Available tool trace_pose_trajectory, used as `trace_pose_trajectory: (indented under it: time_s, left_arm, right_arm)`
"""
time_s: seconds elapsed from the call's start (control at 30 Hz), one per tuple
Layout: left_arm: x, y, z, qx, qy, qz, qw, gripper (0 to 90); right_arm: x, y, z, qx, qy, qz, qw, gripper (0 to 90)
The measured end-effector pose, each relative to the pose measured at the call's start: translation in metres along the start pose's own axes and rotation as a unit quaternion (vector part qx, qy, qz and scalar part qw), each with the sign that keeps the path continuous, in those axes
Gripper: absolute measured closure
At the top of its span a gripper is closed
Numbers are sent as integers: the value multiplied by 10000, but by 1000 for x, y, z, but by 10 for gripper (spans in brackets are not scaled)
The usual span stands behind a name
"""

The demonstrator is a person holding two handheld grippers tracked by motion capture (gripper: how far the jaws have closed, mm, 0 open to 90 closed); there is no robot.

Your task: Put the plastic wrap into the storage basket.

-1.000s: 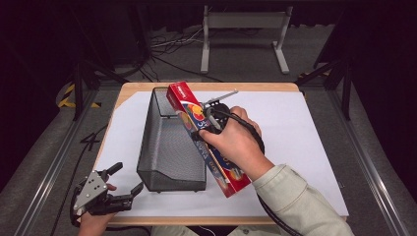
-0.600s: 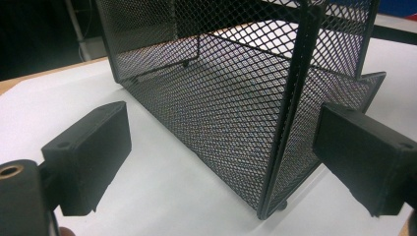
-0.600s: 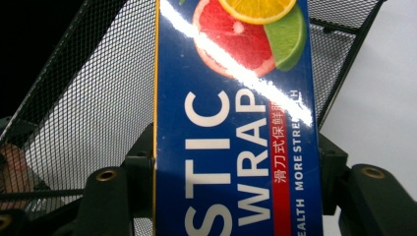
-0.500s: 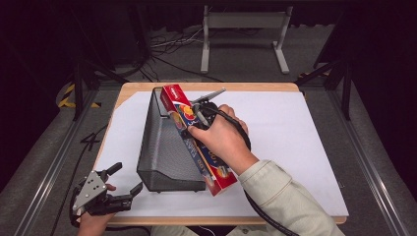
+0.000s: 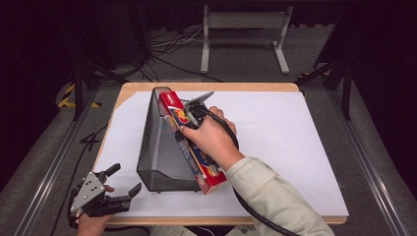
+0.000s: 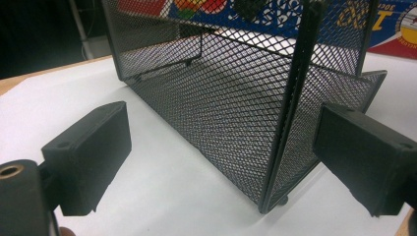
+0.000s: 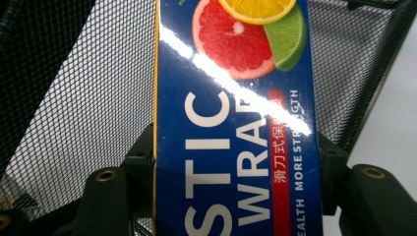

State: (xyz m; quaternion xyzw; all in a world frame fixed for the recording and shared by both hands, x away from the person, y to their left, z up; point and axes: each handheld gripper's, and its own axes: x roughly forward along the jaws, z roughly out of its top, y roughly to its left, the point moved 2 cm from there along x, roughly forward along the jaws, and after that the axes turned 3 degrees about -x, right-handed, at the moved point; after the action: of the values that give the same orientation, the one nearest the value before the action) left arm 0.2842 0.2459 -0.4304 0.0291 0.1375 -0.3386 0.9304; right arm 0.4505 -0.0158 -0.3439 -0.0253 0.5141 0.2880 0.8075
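Note:
A long red and blue plastic wrap box lies tilted along the right rim of a black mesh basket at the table's left middle. My right gripper, held in a hand, is shut on the box near its far end. In the right gripper view the jaws press both sides of the box, with the mesh behind it. My left gripper stands open at the table's near left corner. In the left gripper view the near end of the basket lies just past its jaws, and the gripper holds nothing.
A white sheet covers the wooden table, bare to the right of the hand. A metal stand and cables lie on the floor beyond the far edge. Rails run along both sides of the table.
My right gripper has carried the box leftward, tight against the basket's right rim. The left gripper has stayed where it was, open.

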Motion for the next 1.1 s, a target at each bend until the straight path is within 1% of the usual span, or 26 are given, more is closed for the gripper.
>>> trace_pose_trajectory:
  time_s: [0.1,0.27,0.33,0.43,0.5,0.67,0.83,0.97,1.1]
  left_arm:
    - [0,0,0,3,3,-13,10000,84]
    - [0,0,0,-28,0,-13,10000,84]
    - [0,0,0,6,22,-14,10000,84]
    - [1,0,0,1,17,-27,10000,84]
    - [1,0,0,7,21,-32,10000,84]
    - [1,-1,0,8,30,-55,10000,84]
    - [2,-1,0,3,33,-67,10000,84]
    - [2,-1,0,7,39,-69,10000,84]
    - [1,-2,0,-4,37,-72,10000,84]
  right_arm:
    - [8,1,2,23,65,-38,10000,393]
    - [14,1,3,35,152,-91,9998,392]
    - [17,2,4,26,195,-107,9997,392]
    - [22,2,5,11,299,-170,9994,392]
    - [23,3,5,-4,320,-193,9993,391]
    - [30,4,6,-43,454,-293,9985,391]
    - [36,6,7,-84,523,-425,9977,391]
    - [36,7,8,-94,577,-475,9972,389]
    - [42,6,8,-136,696,-533,9961,385]
